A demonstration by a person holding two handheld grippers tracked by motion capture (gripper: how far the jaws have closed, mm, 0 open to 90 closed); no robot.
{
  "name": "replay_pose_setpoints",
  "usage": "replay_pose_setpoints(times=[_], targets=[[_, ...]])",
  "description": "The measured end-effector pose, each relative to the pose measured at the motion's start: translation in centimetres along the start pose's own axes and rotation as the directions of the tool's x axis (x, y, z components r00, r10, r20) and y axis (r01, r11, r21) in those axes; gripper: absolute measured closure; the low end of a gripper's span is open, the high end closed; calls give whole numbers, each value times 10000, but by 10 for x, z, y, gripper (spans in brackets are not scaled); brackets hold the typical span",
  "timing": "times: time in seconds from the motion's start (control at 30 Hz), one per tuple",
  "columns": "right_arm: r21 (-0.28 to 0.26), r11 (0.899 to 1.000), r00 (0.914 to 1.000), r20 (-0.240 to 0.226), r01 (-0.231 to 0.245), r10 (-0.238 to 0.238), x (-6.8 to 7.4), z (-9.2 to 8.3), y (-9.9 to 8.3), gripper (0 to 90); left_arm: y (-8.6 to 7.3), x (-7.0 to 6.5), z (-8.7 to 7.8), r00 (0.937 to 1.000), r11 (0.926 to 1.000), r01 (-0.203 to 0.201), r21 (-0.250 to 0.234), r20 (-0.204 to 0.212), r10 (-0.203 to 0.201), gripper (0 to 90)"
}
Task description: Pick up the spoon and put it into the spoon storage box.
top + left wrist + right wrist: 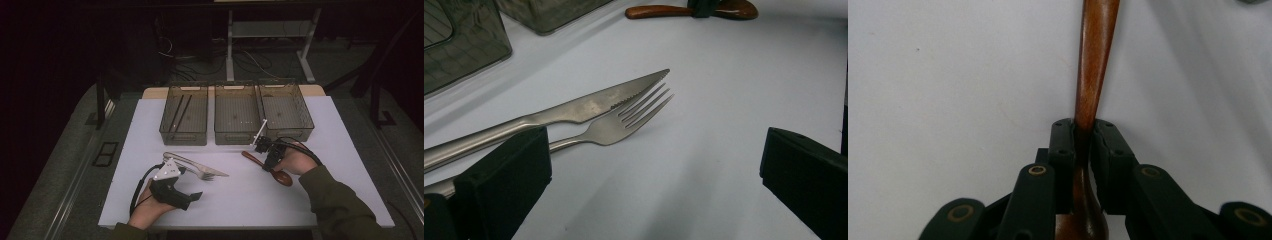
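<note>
High view: the right gripper (270,156) stood over the middle of a wooden spoon (267,167) that lay on the white table (320,150), bowl toward the person, just in front of three dark trays (236,120); the left tray held a pair of chopsticks (179,113), while the middle and right trays looked empty. The left gripper (194,196) rested near the table's front edge, beside a knife (192,163) and a fork (200,171). Left gripper view: its jaws stood wide apart with nothing between them; the knife (589,106) and fork (624,121) lay side by side, seemingly touching, so lifting one would probably drag or rattle the other. Right gripper view: the jaws were closed on the spoon's (1093,75) narrow neck, the pads (1064,145) apparently pressing the wood from both sides, with the spoon flat on the table. The handle was smooth, rounded and tapered, and the grip sat close to the heavy bowl end, so on lifting the spoon might pivot between the pads, slide out, or tip bowl-down. A swinging handle could also strike a tray rim during placement.
</note>
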State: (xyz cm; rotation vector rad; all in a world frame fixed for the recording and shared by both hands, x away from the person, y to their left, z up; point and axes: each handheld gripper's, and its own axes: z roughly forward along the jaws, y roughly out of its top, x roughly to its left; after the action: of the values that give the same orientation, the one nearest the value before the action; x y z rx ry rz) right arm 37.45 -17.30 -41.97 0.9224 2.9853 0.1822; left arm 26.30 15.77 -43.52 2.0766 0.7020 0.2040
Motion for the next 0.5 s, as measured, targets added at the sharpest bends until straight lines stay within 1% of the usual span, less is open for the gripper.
replay_pose_setpoints(times=[0.13,0.27,0.37,0.43,0.47,0.5], targets=[[299,9992,9995,180,252,-258,1,0,4,811,0,0,0,10000,10000,-1,0,7,1,0],[277,9989,9991,194,372,-377,1,0,4,813,0,0,0,10000,10000,-3,-18,-10,3,0],[80,9996,9996,73,285,-286,-1,-1,1,813,0,0,-1,10000,10000,24,-58,-3,-24,0],[-241,9997,10000,-89,35,-37,-2,-4,-2,813,0,0,-1,10000,10000,42,-80,-13,-42,0],[-482,9988,9999,-94,103,-107,-4,-6,-4,813,0,0,-1,10000,10000,41,-81,-14,-41,0],[-679,9976,9997,-202,-131,118,-5,-9,-6,813,0,0,-1,10000,10000,51,-83,-21,-51,0]])
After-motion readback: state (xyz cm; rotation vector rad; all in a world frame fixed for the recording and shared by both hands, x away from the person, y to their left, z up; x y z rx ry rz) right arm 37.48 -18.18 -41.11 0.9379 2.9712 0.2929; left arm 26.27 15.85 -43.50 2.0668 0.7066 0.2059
